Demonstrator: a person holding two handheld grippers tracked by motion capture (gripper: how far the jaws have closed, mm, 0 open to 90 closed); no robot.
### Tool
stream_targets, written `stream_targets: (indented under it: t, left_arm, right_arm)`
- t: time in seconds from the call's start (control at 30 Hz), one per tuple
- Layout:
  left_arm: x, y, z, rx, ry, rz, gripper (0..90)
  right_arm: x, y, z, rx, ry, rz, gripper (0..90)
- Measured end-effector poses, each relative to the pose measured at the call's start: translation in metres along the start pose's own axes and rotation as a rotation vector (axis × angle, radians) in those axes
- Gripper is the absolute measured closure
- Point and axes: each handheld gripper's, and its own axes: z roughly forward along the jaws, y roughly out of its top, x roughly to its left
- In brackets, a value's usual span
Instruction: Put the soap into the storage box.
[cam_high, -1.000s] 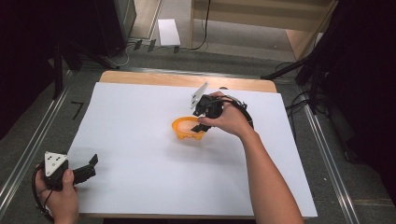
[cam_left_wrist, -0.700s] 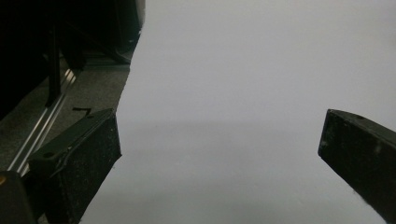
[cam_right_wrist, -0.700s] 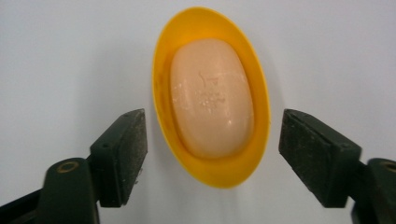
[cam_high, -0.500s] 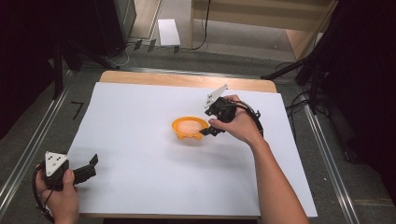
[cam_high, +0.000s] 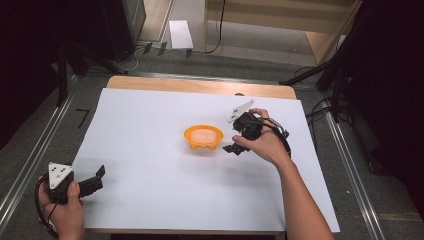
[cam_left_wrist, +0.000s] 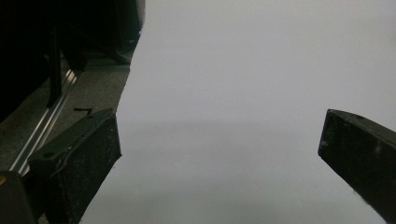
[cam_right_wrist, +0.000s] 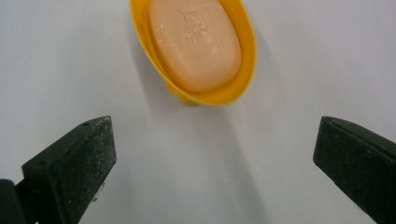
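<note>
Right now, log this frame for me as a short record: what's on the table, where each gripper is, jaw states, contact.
surface: white sheet over a wooden table
dish: yellow soap dish, mid-sheet, upright
soap: peach bar lying in the dish
right gripper: just right of the dish, jaws just opened wide, nothing between them, apart from the dish
left gripper: at the sheet's near left corner, jaws open, empty
contact: neither gripper touches dish or soap
</note>
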Motion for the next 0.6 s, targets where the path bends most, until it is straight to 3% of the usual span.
stream_targets:
  t: [0.43, 0.6]
  left_arm:
    - [0.000, 0.000, 0.000, 0.001, 0.001, 0.004, 0.0]
    - [0.000, 0.000, 0.000, -0.001, 0.002, 0.002, 0.0]
  right_arm:
    - [0.011, -0.040, -0.009, -0.030, -0.052, 0.106, 0.0]
    - [0.016, -0.050, -0.008, -0.029, -0.062, 0.119, 0.0]
